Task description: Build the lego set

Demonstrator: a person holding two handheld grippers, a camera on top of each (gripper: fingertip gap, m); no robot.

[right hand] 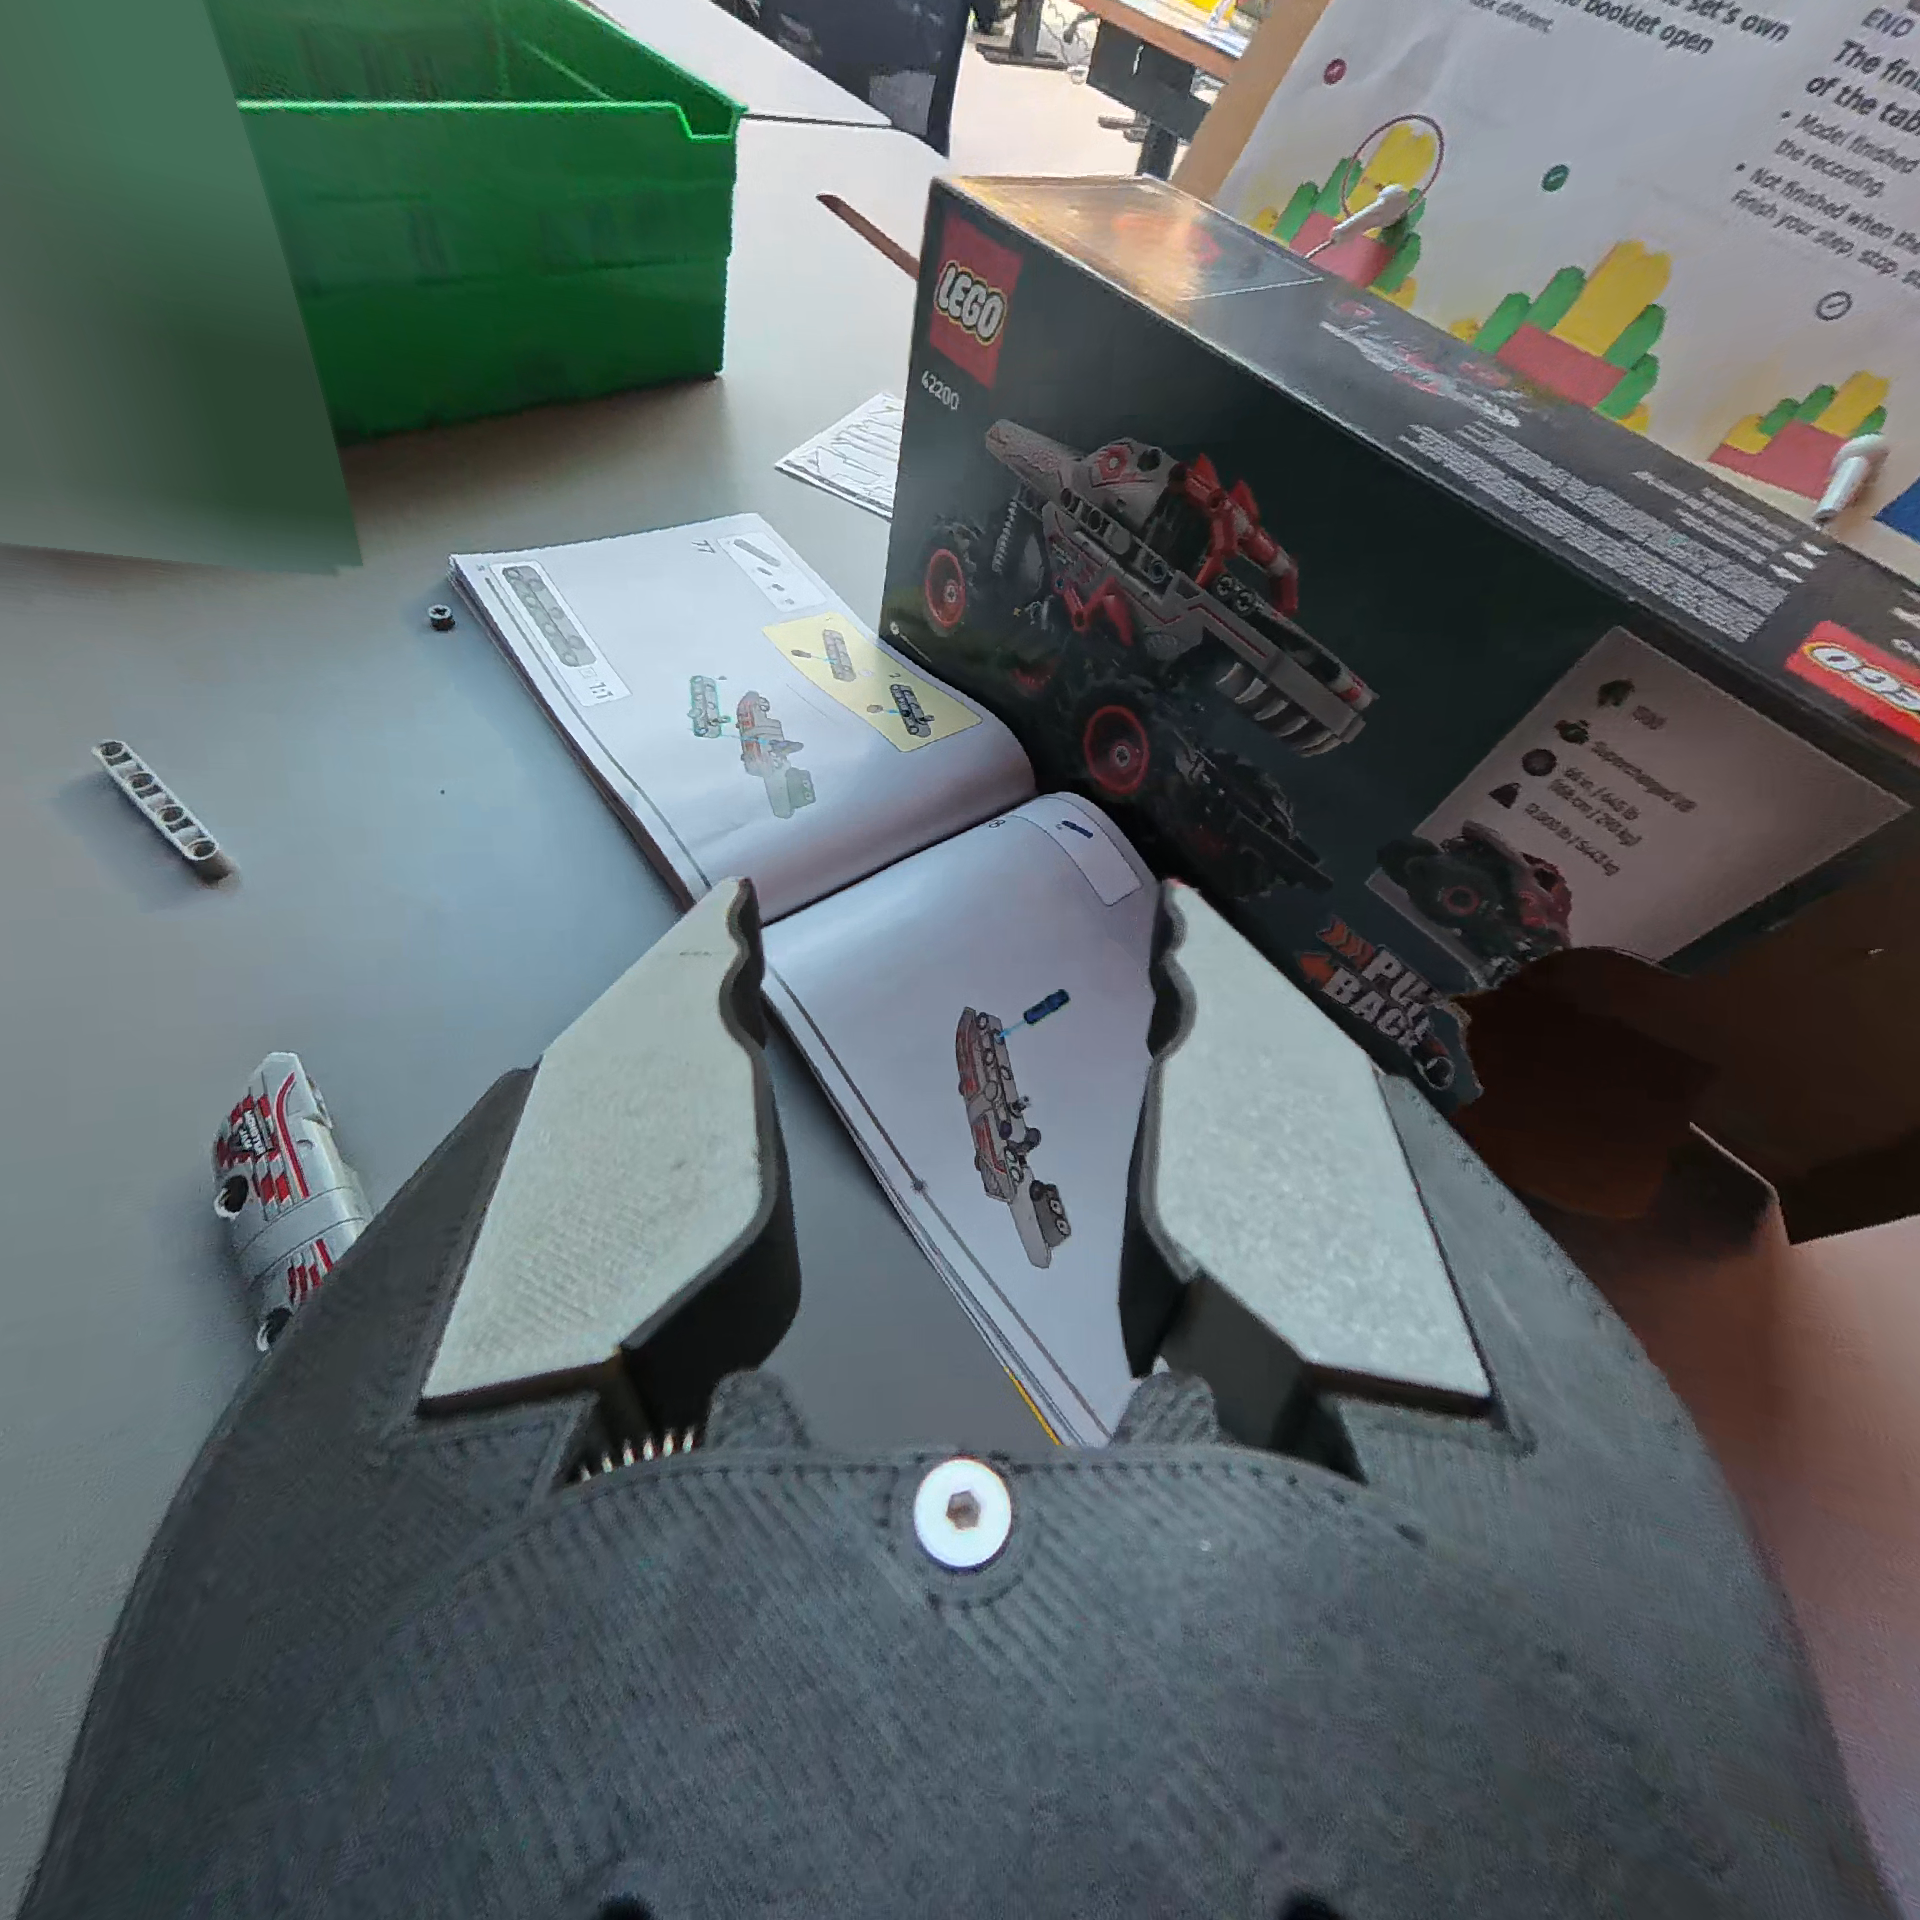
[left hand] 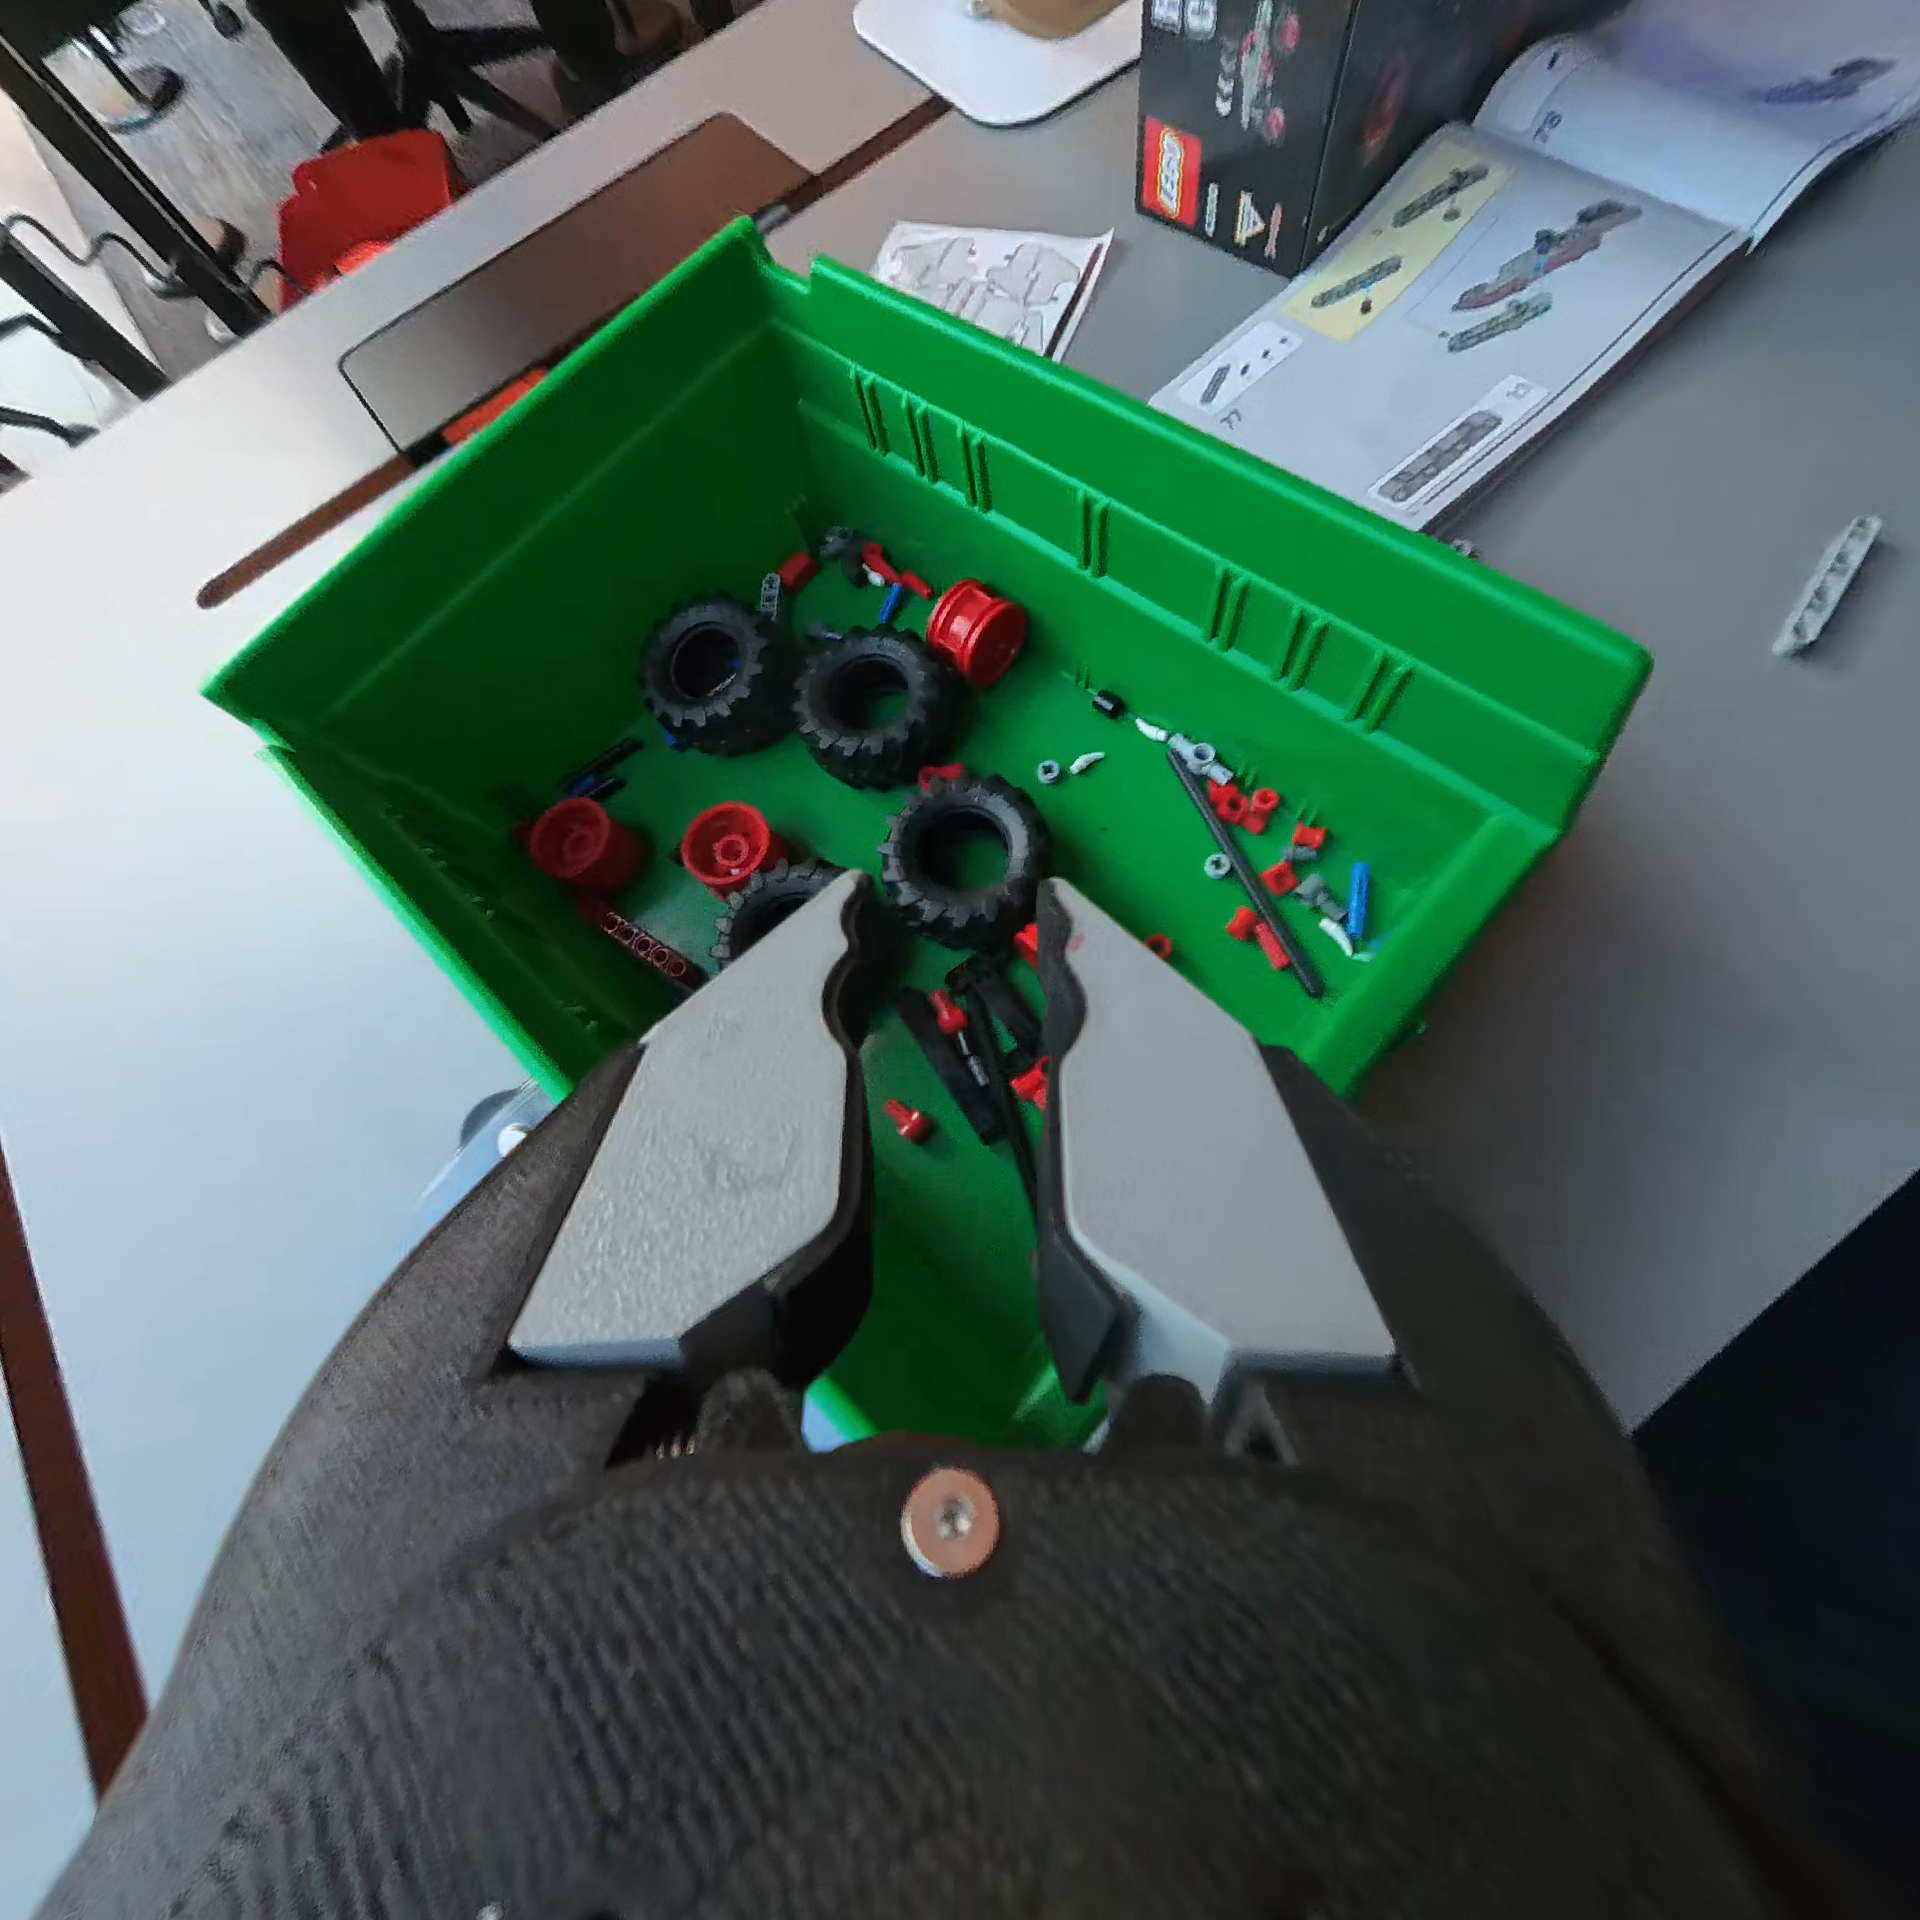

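My left gripper [left hand: 951, 899] is open and empty, hovering over the green bin [left hand: 644, 499]. The bin holds several black tyres [left hand: 961, 868], red wheel hubs [left hand: 977, 631], a long black axle [left hand: 1242, 873] and many small red, blue and grey pins. My right gripper [right hand: 956, 904] is open and empty above the open instruction booklet [right hand: 727, 707] on the grey table. A grey beam with holes [right hand: 163, 812] lies to its left, also seen in the left wrist view [left hand: 1827, 585]. A grey and red sub-assembly [right hand: 281, 1184] lies beside the right gripper's left finger.
The set's black box [right hand: 1351, 665] stands right of the booklet, also seen in the left wrist view [left hand: 1278, 125]. A small black piece [right hand: 443, 618] lies by the booklet's corner. A sticker sheet [left hand: 987, 281] lies behind the bin. A printed poster [right hand: 1610, 208] stands behind the box. From either gripper's tips it is about 25 cm to the small black piece [right hand: 443, 618].
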